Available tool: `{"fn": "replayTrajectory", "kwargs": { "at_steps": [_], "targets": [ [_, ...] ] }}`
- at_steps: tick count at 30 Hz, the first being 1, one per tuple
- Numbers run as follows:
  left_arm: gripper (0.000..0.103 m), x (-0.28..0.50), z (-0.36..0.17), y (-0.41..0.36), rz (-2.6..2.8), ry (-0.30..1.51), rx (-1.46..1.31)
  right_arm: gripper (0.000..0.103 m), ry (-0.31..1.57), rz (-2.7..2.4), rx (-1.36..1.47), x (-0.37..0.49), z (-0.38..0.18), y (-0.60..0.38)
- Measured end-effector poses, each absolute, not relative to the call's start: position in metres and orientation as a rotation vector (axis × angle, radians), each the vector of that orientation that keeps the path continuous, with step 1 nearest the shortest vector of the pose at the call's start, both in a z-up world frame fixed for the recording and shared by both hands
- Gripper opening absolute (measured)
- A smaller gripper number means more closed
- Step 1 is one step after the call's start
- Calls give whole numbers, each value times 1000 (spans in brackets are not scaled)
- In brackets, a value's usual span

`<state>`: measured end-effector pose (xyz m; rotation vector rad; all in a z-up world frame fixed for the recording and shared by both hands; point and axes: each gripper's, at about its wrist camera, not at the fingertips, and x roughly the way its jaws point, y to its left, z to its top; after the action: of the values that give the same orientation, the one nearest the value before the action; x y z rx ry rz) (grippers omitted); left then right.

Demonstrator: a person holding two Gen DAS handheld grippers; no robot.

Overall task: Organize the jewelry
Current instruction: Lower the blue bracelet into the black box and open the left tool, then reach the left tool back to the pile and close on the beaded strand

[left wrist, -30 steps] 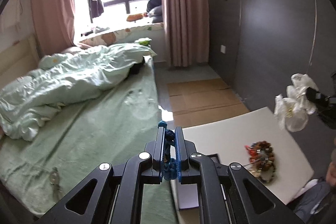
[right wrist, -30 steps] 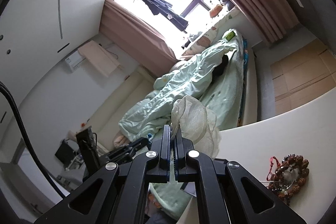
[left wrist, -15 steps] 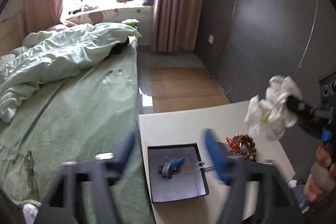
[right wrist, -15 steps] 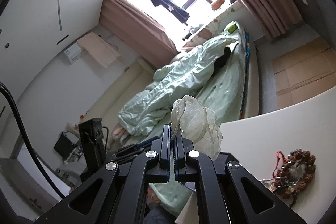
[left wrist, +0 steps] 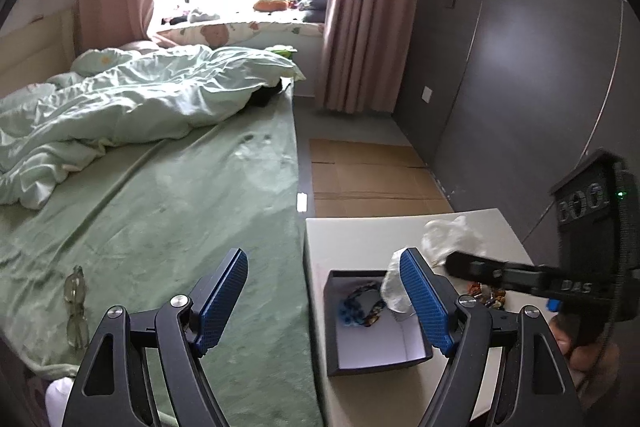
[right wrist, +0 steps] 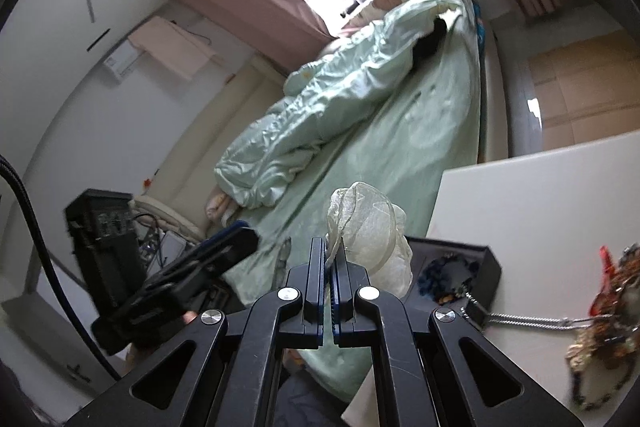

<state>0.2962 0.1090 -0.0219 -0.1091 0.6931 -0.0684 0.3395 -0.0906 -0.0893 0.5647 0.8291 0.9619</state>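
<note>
The left gripper (left wrist: 324,291) is hovering with its blue-padded jaws spread wide and nothing between them, just beside the dark open box (left wrist: 374,343) sitting on the white table (left wrist: 360,239). A blue beaded piece (left wrist: 360,305) is lying inside the box, near its far wall. The right gripper (right wrist: 330,267) is pinching a white gauze pouch (right wrist: 372,227), jaws pressed together on its neck, and holding it above the box's near corner. A heap of brown beads (right wrist: 604,311) is resting on the table beside the box, perhaps joined to it by a silver chain (right wrist: 532,319).
</note>
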Motion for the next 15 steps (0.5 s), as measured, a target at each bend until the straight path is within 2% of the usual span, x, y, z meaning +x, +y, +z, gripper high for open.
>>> {"fn": "replayTrajectory", "kwargs": {
  "at_steps": [2, 3, 4, 5, 6, 15],
  "targets": [
    [79, 295, -24, 113, -66, 698, -117, 8, 886, 965, 572, 346, -102, -81],
    [79, 295, -25, 114, -64, 703, -123, 27, 920, 954, 569, 349, -107, -79],
    [79, 295, -26, 115, -64, 706, -127, 57, 962, 927, 564, 351, -113, -77],
    [79, 294, -27, 115, -64, 708, -131, 66, 981, 897, 558, 352, -117, -78],
    [79, 293, -27, 115, -67, 708, -134, 68, 985, 874, 553, 351, -118, -82],
    [79, 294, -37, 85, -141, 712, -144, 68, 935, 703, 492, 339, -98, -164]
  ]
}}
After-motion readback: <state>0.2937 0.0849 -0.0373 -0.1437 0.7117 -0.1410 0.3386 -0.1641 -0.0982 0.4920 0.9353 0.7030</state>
